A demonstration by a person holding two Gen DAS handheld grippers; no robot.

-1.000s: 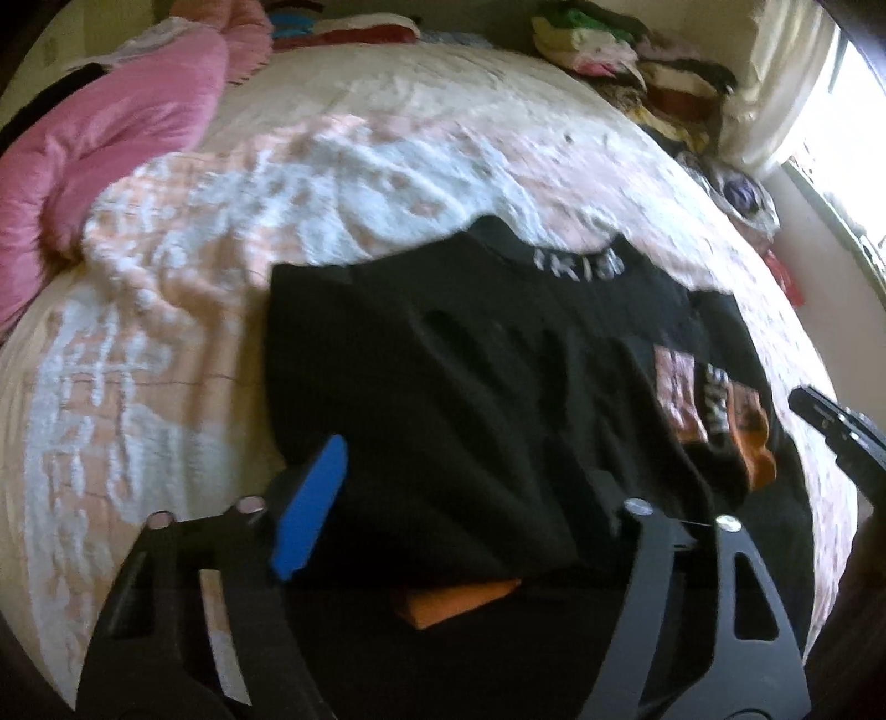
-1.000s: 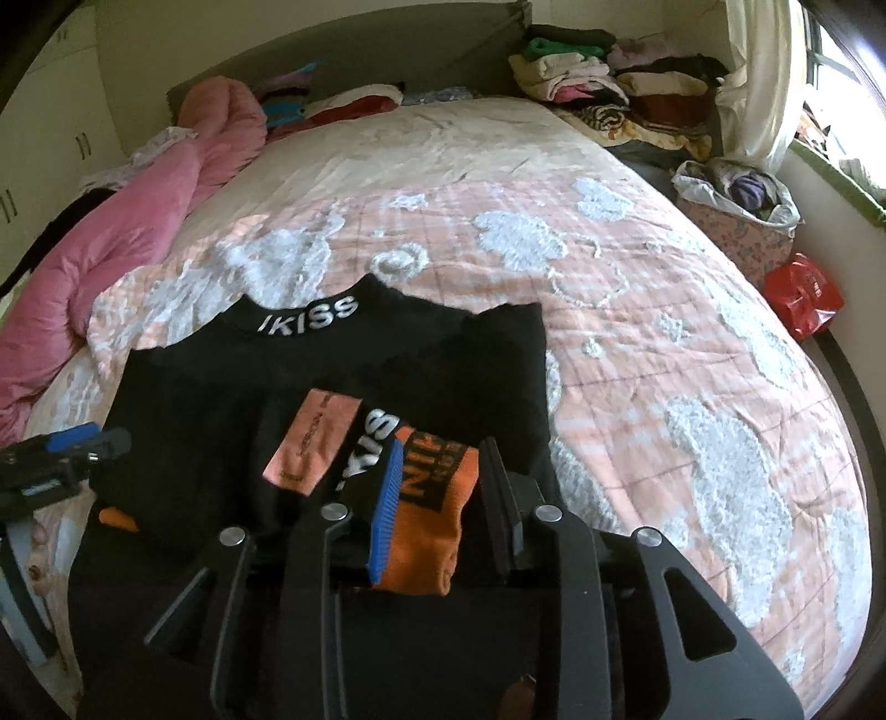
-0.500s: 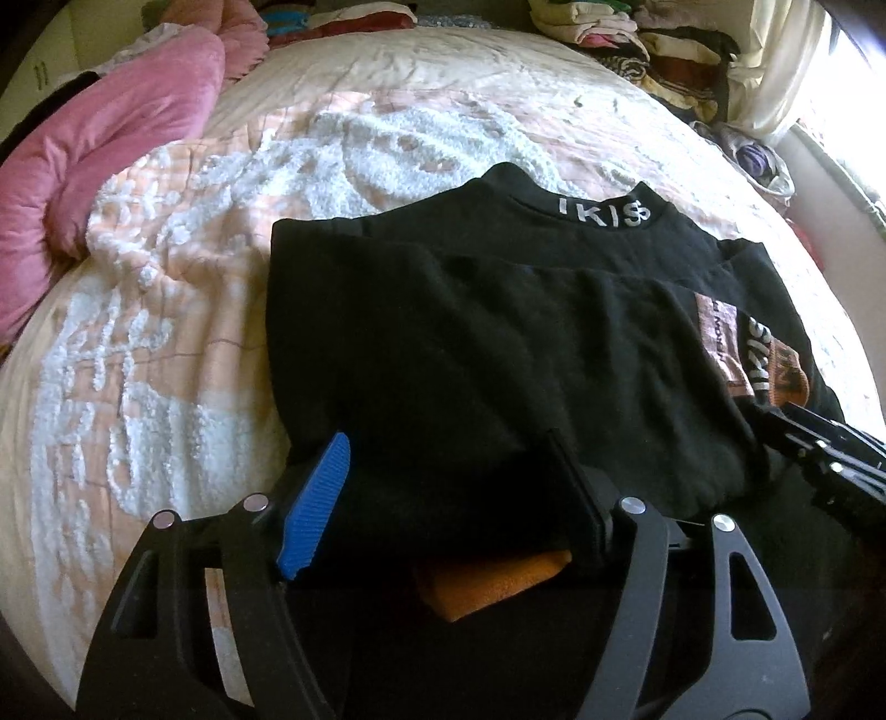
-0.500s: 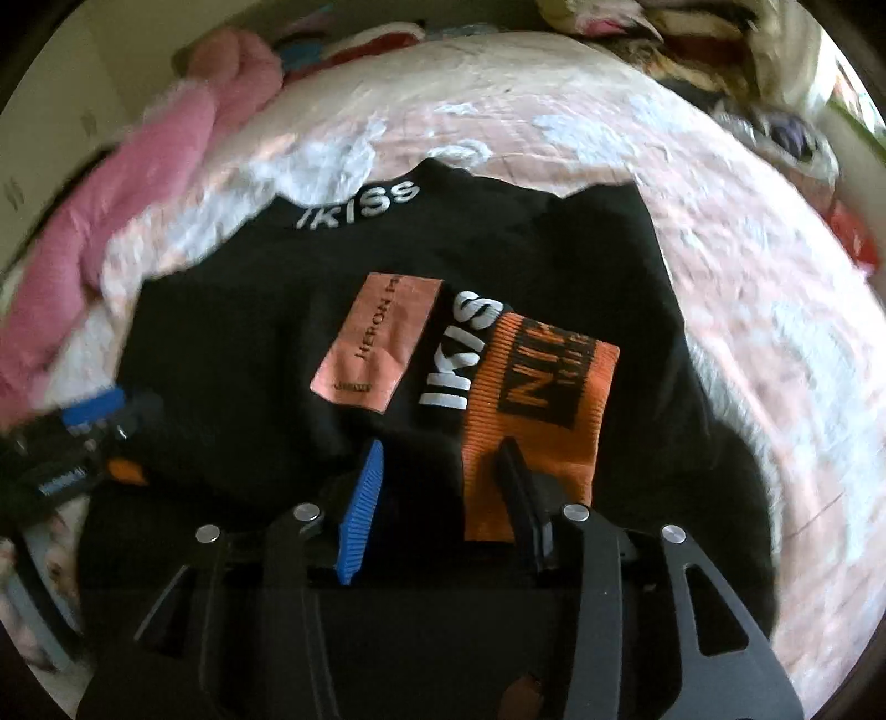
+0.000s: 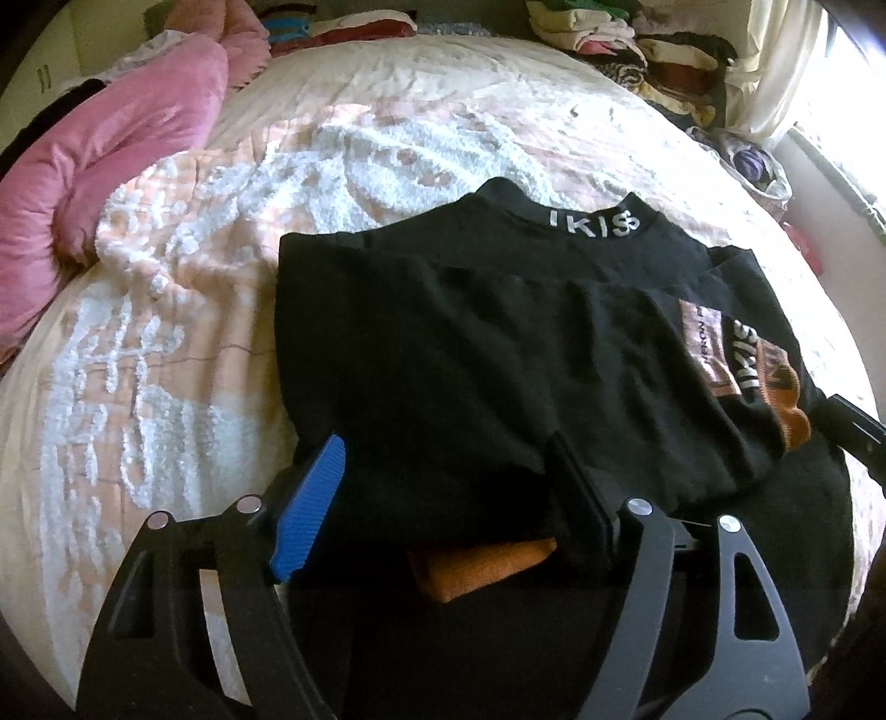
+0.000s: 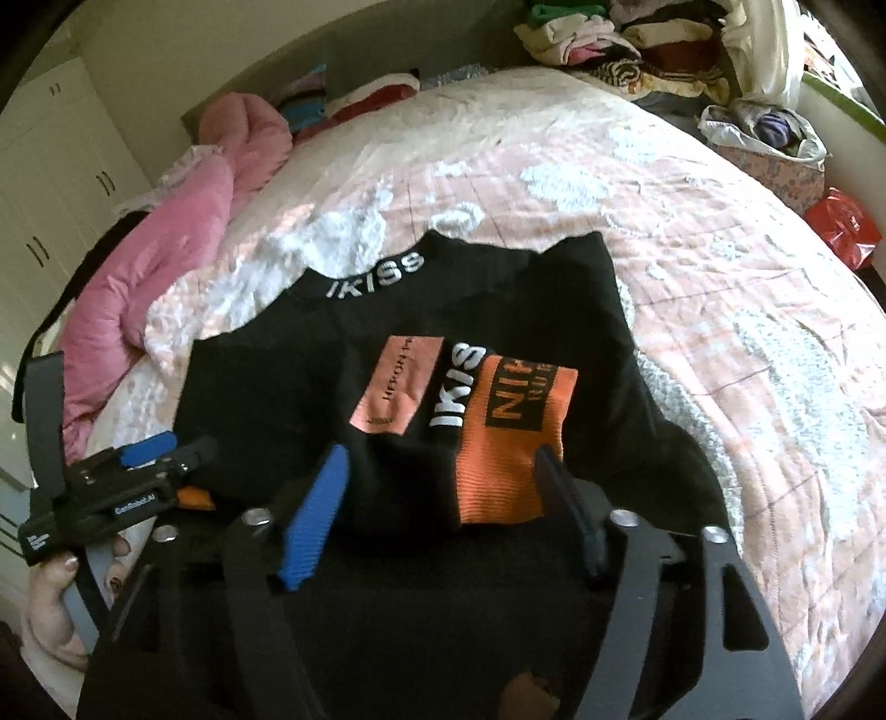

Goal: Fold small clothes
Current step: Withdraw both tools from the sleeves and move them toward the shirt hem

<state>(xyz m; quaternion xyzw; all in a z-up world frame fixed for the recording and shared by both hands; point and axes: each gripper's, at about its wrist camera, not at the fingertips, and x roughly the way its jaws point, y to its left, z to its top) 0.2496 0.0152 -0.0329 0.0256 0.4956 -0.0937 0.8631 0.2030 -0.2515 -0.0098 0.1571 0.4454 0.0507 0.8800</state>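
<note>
A black top point(image 5: 470, 354) with a white "IKISS" collar lies folded on the bed; it also shows in the right wrist view point(image 6: 310, 382). Its orange printed patch point(image 6: 509, 437) lies on top at the right. An orange cuff point(image 5: 482, 565) pokes out at the near edge. My left gripper point(image 5: 443, 493) is open, its jaws wide apart over the top's near left edge. My right gripper point(image 6: 437, 498) is open, its jaws straddling the orange patch at the near right edge. The left gripper also shows in the right wrist view point(image 6: 166, 454).
The bed has a pink and white quilt point(image 6: 720, 310). A pink duvet point(image 5: 111, 144) lies bunched at the left. Stacked clothes point(image 6: 637, 44) sit at the far right corner. A bag of clothes point(image 6: 764, 138) and a red bag point(image 6: 841, 227) stand beside the bed.
Both grippers laid the folded-over part of the top down on the bed and opened. The right gripper went from shut on the orange patch to wide open.
</note>
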